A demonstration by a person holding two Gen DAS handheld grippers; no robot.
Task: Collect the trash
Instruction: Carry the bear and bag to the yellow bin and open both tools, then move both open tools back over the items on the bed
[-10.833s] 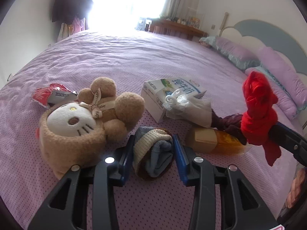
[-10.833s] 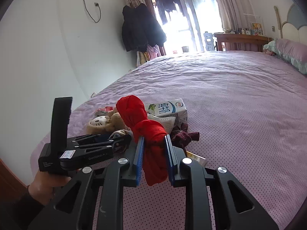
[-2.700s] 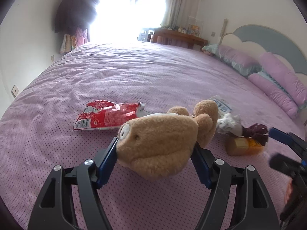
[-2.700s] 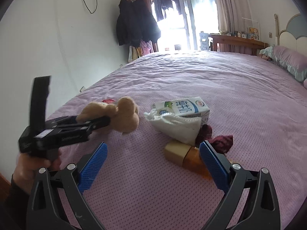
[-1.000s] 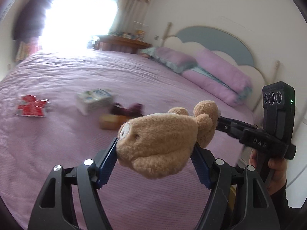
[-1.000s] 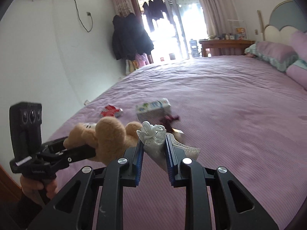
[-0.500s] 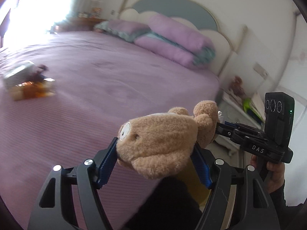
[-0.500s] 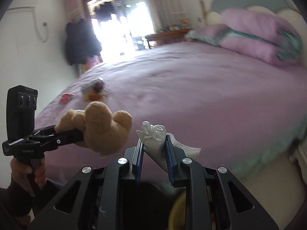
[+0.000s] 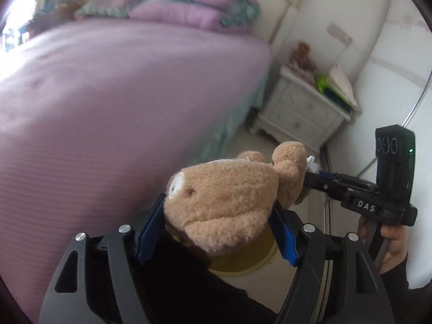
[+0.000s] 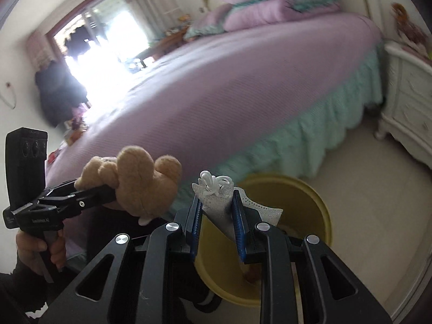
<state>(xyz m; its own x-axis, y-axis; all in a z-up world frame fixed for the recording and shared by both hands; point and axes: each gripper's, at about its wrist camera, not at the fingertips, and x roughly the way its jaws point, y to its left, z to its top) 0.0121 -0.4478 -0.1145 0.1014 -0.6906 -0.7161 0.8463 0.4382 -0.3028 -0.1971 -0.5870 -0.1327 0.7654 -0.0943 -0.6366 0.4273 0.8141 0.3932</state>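
My left gripper [image 9: 218, 232] is shut on a tan plush bear [image 9: 226, 197] and holds it in the air beside the bed, over a yellow bin [image 9: 243, 262]. The bear also shows in the right wrist view [image 10: 137, 183]. My right gripper [image 10: 217, 221] is shut on a white face mask [image 10: 216, 199] with bunched ear loops, held above the yellow bin [image 10: 321, 210] on the floor. Something brownish lies in the bin's bottom.
The purple bed [image 9: 108, 94] with a teal skirt [image 10: 297, 145] fills the left. A white nightstand [image 9: 299, 113] with books stands by the wall at the right. Remaining trash [image 10: 73, 135] lies far off on the bed. Beige floor [image 10: 378, 205] surrounds the bin.
Both grippers have swung away from the bed top toward the floor at its side. The yellow bin and nightstand have come into view. Both holds are unchanged.
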